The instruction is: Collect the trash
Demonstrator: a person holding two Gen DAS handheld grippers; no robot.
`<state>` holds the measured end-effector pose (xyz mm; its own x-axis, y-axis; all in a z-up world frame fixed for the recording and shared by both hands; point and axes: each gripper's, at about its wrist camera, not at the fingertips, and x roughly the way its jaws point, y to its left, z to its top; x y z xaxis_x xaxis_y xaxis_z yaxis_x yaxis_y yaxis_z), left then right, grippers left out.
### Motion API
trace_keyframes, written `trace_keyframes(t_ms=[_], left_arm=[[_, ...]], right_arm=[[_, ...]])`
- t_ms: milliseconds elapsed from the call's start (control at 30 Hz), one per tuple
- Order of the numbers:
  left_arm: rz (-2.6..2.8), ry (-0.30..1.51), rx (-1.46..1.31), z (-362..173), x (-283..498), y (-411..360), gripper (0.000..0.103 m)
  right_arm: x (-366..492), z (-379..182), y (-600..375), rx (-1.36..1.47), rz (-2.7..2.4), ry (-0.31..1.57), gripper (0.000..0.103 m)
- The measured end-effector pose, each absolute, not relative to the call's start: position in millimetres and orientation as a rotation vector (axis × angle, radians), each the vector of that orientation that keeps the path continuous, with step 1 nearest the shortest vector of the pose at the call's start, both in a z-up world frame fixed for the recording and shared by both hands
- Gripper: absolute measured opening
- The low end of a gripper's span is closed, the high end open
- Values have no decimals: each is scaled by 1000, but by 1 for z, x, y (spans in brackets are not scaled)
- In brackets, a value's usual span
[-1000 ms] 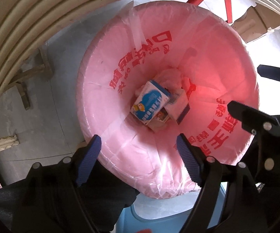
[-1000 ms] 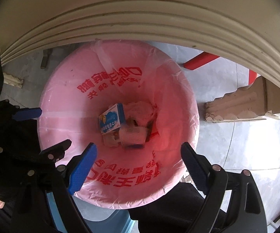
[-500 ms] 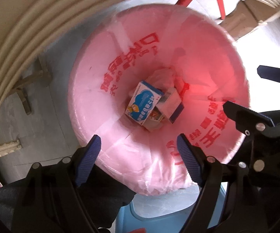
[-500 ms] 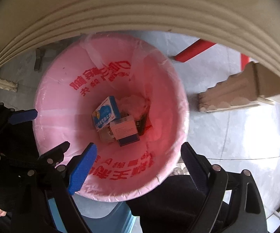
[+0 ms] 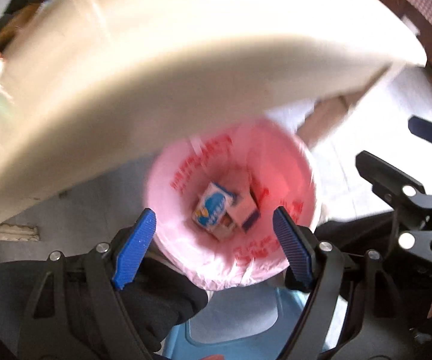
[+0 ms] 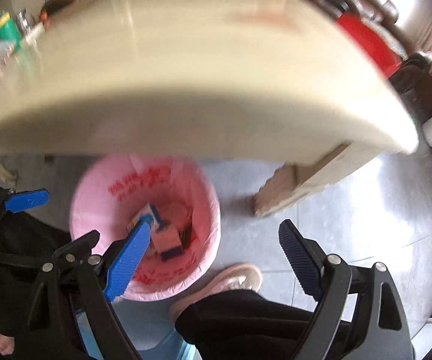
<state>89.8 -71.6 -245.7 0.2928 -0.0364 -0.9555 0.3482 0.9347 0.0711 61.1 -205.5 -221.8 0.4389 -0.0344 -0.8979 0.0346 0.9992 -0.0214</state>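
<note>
A trash bin lined with a pink bag point(image 5: 287, 162) point(image 6: 96, 192) stands on the floor under the table edge. Inside lie a blue-and-white carton point(image 5: 213, 207) point(image 6: 153, 213), a pink box with a dark end point(image 5: 244, 210) point(image 6: 169, 240) and other scraps. My left gripper point(image 5: 213, 240) is open and empty, high above the bin. My right gripper point(image 6: 213, 252) is open and empty, above the bin's right rim. Each gripper shows at the edge of the other's view. Both views are blurred.
The thick cream table edge point(image 5: 168, 69) point(image 6: 186, 96) fills the top of both views. A carved table leg point(image 6: 278, 192) stands right of the bin. A person's shoe point(image 6: 233, 279) and dark-trousered leg are beside the bin. A blue stool point(image 5: 230, 324) is below.
Both grippers have risen and pulled back from the bin, which looks smaller now. The table top has come into view. The trash in the bin lies as before.
</note>
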Motion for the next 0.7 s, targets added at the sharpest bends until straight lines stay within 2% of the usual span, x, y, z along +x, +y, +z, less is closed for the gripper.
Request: trace_keyframes(t_ms=[200, 367, 467, 533, 700], left_arm=[[-236, 1088, 230, -171, 83, -72, 79], [-206, 957, 196, -114, 72, -71, 84], [-190, 892, 186, -86, 63, -70, 85], [-184, 860, 186, -69, 58, -71, 88], [-139, 766, 171, -38, 44, -67, 92]], right_arm=[[46, -150, -212, 24, -84, 932, 90], [30, -97, -217, 41, -91, 805, 90], [21, -67, -215, 26, -98, 731, 91], [13, -46, -215, 17, -107, 681, 96], [-7, -8, -211, 10, -136, 573, 96]])
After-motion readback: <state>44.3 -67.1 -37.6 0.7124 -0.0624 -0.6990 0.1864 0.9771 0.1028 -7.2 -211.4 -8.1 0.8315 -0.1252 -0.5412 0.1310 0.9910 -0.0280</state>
